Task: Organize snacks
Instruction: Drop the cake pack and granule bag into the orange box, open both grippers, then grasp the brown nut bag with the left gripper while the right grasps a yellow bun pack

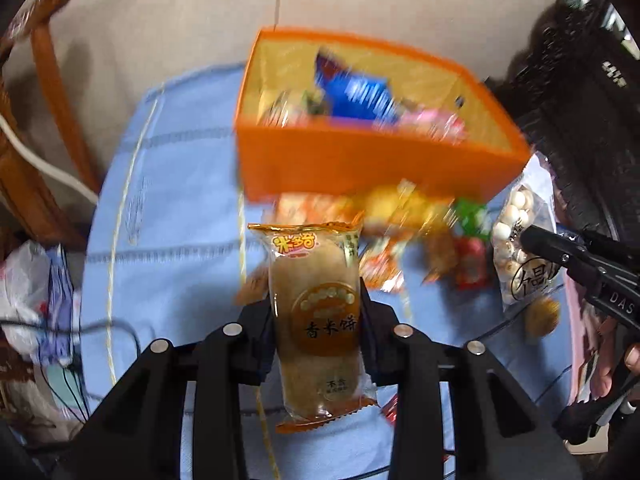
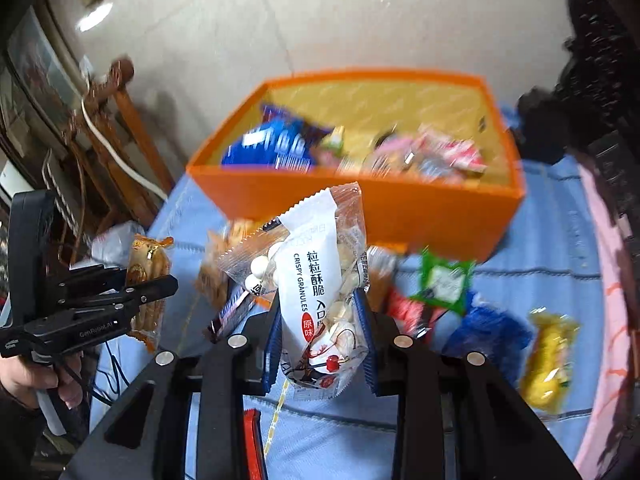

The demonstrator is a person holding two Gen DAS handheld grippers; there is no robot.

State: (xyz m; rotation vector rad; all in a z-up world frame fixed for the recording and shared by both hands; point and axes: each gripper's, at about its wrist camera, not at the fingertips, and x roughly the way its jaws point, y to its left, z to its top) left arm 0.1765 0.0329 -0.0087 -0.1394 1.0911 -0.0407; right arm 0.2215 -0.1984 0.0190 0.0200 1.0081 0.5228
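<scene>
My left gripper is shut on an orange-brown rice cracker packet, held upright above the blue tablecloth. In the right wrist view the same gripper and packet show at the left. My right gripper is shut on a clear-and-white bag of crispy granules, its blue pads pressing both sides. That bag and gripper also appear at the right of the left wrist view. Behind both stands an orange box holding several blurred snack packets.
Loose snacks lie on the cloth in front of the box: a green packet, a blue one, a yellow one. A wooden chair stands to the left, dark carved furniture to the right. Plastic bags and cables lie beside the table.
</scene>
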